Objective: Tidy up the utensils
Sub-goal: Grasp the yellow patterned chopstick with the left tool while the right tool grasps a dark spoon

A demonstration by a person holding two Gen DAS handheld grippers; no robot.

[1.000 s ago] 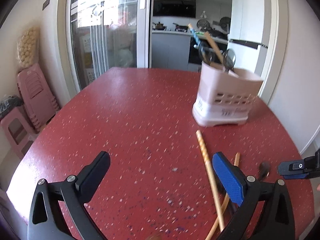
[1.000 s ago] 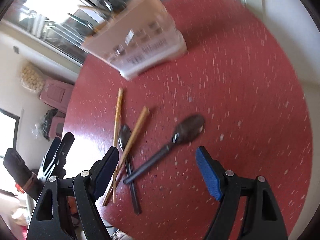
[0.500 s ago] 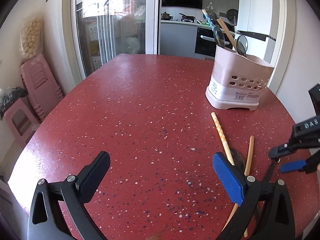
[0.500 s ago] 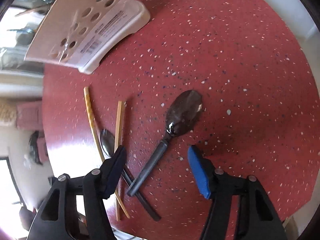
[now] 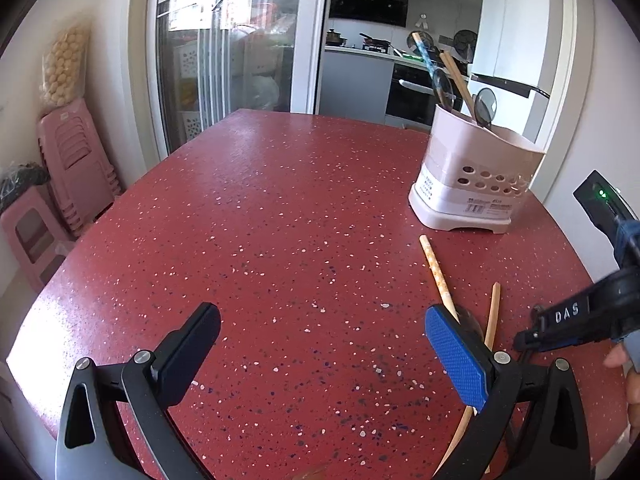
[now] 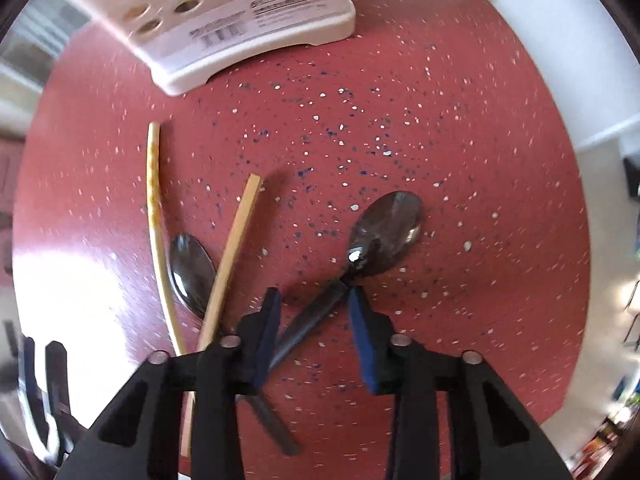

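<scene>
1. Currently the right gripper points straight down at the red speckled table; jaws are closing with the dark handle of the big spoon between them, pads not yet pressing on it.
2. Big spoon lies bowl-up on the table, bowl to the far right of the gripper, handle running near-left under the jaws.
3. Left of it: a smaller spoon, a plain wooden chopstick crossing its right edge, and a patterned chopstick on the far left. All flat on the table, near the near edge.
4. Pink utensil holder stands upright at the far side of the table, apart from the loose pieces. In the left wrist view, the holder already has two spoons, a wooden chopstick and a blue patterned chopstick standing in it.
5. Left gripper hovers over bare table, jaws spread wide, nothing between them. Its right finger hides part of the loose pieces.
6. Right gripper body shows at the right edge of the left view, a person's hand behind it.
</scene>
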